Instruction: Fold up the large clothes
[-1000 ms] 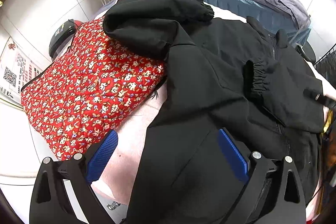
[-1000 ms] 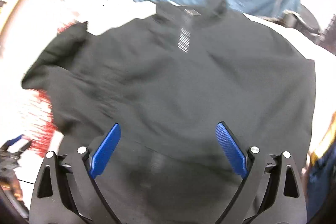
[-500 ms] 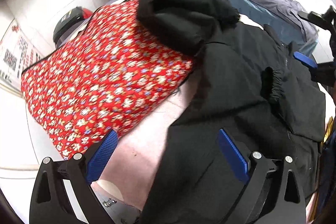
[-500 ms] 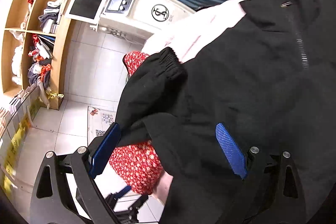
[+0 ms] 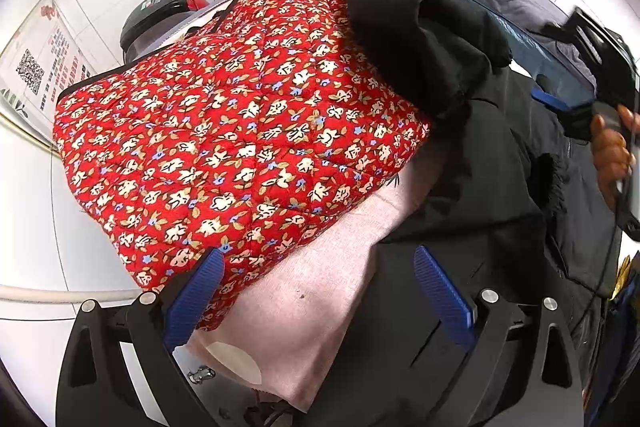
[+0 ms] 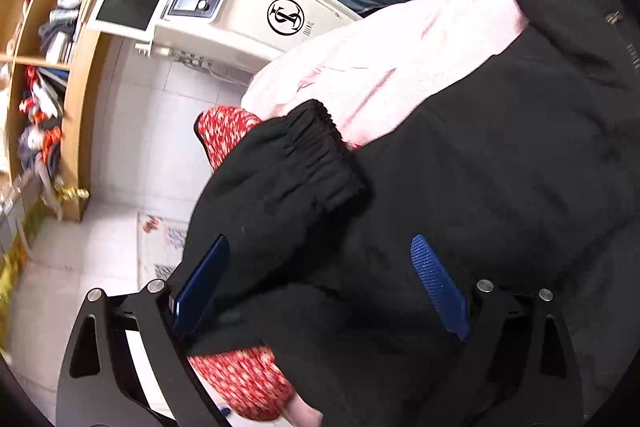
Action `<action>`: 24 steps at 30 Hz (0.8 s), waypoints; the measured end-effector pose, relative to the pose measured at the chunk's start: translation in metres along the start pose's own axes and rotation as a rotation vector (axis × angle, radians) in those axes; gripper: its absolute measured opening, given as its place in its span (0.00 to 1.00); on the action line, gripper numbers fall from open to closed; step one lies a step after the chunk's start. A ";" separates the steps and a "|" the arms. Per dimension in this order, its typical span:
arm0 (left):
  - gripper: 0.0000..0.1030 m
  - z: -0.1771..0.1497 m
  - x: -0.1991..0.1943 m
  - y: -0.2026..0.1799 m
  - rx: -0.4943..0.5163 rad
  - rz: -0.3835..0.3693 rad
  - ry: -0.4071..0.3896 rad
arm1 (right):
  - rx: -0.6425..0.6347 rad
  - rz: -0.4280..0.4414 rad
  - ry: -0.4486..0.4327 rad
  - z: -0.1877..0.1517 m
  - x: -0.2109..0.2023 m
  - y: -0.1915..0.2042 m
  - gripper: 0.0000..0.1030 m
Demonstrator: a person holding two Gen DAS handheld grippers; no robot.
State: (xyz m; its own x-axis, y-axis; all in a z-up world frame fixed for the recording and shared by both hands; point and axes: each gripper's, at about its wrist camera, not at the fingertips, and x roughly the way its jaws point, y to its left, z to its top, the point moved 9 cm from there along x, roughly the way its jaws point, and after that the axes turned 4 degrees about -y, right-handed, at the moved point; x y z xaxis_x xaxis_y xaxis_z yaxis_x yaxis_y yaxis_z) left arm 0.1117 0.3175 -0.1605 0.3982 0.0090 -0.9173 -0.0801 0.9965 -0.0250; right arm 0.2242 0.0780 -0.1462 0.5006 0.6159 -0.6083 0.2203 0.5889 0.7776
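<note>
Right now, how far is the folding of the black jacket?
Early stage. Done: one elastic-cuffed sleeve already lies across the black jacket. In hand: the right gripper, open, frames the other sleeve, which lies over the red floral quilt. The left gripper is open, holding nothing. Left: fold that sleeve in, then the body.

**Count of things in view**

One black jacket [image 5: 472, 211], with two elastic-cuffed sleeves showing in the left wrist view. One red floral quilted garment [image 5: 240, 131]. One pink cover [image 5: 320, 291] under both. Two grippers: the left gripper [image 5: 316, 291] and the right gripper [image 6: 320, 283], each with two blue fingers [image 5: 440, 291] spread apart. One white machine [image 6: 256, 19]. One wooden shelf unit [image 6: 84, 75].
</note>
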 end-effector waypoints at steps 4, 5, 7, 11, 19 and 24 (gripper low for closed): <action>0.91 0.003 0.003 -0.006 0.021 -0.005 0.003 | 0.046 0.040 0.008 0.004 0.024 0.006 0.78; 0.91 0.004 0.004 -0.008 0.026 -0.005 0.002 | 0.051 0.048 0.019 0.003 0.033 0.009 0.69; 0.91 0.006 0.003 -0.010 0.034 -0.003 -0.002 | 0.037 0.058 0.039 0.001 0.044 0.015 0.49; 0.91 0.008 0.002 -0.014 0.034 0.000 -0.008 | -0.059 0.029 -0.006 0.005 0.033 0.032 0.17; 0.91 0.007 -0.007 -0.040 0.049 -0.015 -0.031 | -0.227 0.050 -0.248 0.036 -0.094 0.078 0.09; 0.91 0.011 -0.014 -0.070 0.085 -0.037 -0.055 | -0.423 -0.105 -0.488 0.046 -0.216 0.074 0.09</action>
State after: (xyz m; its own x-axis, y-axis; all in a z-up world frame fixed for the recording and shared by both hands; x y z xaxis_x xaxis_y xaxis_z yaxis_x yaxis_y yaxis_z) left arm 0.1221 0.2487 -0.1414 0.4490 -0.0259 -0.8931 0.0126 0.9997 -0.0226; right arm 0.1704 -0.0358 0.0500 0.8388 0.2945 -0.4579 -0.0099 0.8492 0.5280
